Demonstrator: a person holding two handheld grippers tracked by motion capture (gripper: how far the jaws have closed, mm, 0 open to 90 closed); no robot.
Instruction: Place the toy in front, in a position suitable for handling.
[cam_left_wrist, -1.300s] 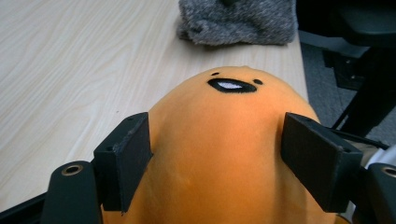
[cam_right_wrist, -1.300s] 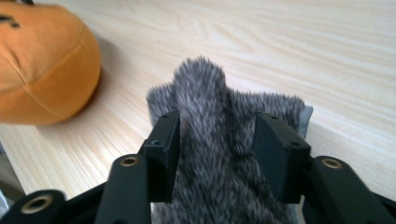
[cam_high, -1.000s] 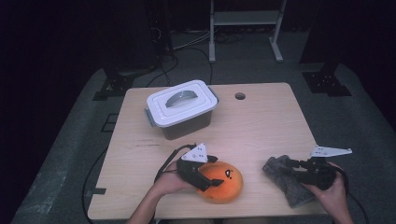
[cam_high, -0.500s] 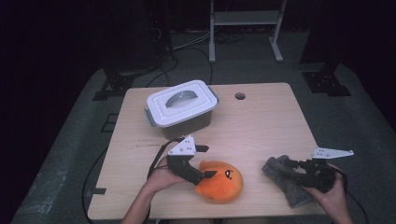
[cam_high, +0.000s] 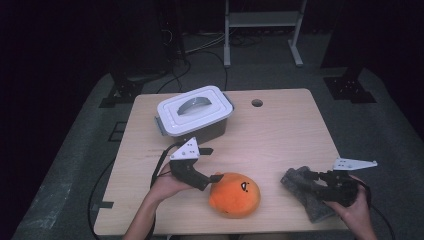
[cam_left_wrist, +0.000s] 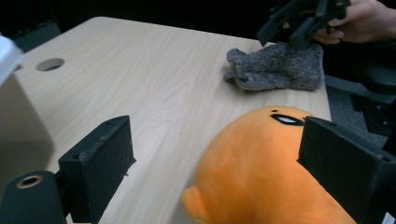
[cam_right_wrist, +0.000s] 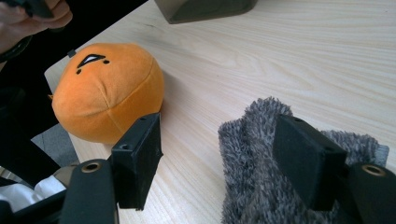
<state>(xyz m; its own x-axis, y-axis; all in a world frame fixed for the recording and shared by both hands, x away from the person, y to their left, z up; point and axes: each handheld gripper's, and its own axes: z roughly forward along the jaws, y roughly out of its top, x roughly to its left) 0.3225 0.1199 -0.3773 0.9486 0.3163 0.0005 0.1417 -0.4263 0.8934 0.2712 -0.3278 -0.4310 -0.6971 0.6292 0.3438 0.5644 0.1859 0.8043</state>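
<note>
An orange plush ball (cam_high: 235, 194) with a small black face lies near the table's front edge. My left gripper (cam_high: 212, 164) sits just left of it, open. Its jaws have just been opening, and in the left gripper view (cam_left_wrist: 219, 140) the plush (cam_left_wrist: 261, 172) lies loose between them, with no pad pressing on it. A grey fuzzy cloth (cam_high: 316, 210) lies at the front right. My right gripper (cam_high: 306, 181) hovers over it, open, its jaws also just opened. In the right gripper view (cam_right_wrist: 217, 140) the cloth (cam_right_wrist: 252, 154) lies under the jaws.
A grey box with a white lid (cam_high: 195, 112) and a handle stands at the back left of the wooden table (cam_high: 280, 135). A round hole (cam_high: 257, 103) pierces the tabletop at the back. The floor around is dark, with cables and stand feet.
My left gripper has drawn back to the left and a little up, off the orange plush, its jaws spreading. The right gripper stayed over the cloth while its jaws spread.
</note>
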